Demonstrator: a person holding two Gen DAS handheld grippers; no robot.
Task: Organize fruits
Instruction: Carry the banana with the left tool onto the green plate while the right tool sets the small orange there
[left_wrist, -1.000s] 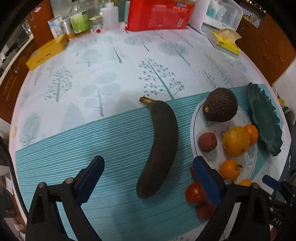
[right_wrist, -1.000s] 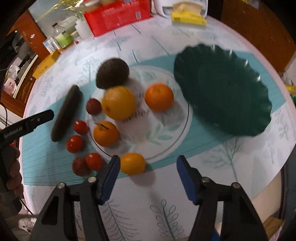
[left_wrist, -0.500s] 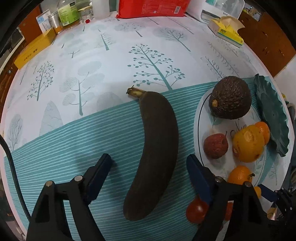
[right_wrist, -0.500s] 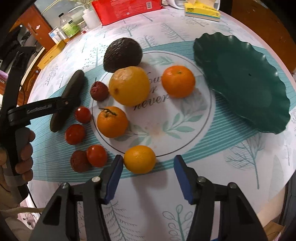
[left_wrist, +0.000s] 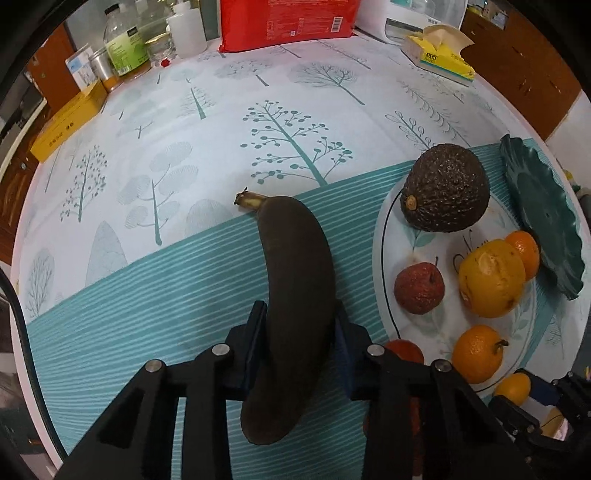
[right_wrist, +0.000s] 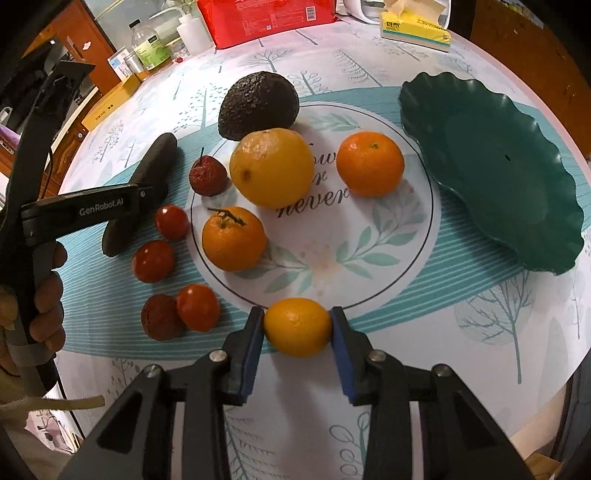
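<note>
- Left wrist view looks close along the blackened banana (left_wrist: 295, 306), facing the table's far end
- Right wrist view looks down from the near edge
- Both share the white plate (left_wrist: 384, 266) (right_wrist: 421, 236)

Red pack (left_wrist: 286, 22), tissue box (left_wrist: 437, 59) and bottles (left_wrist: 125, 48) line the table's far edge.

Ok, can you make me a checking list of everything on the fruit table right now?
Surface: tree-print tablecloth.
Job's things: dark banana; small orange; avocado, more oranges and a small red fruit on the white plate; tomatoes beside it; green dish, nothing seen in it.
Clutter: red pack, tissue box, bottles.
Grippers: left gripper shut on banana; right gripper shut on small orange.
Cables: black cable.
Surroundings: wooden cabinets.
</note>
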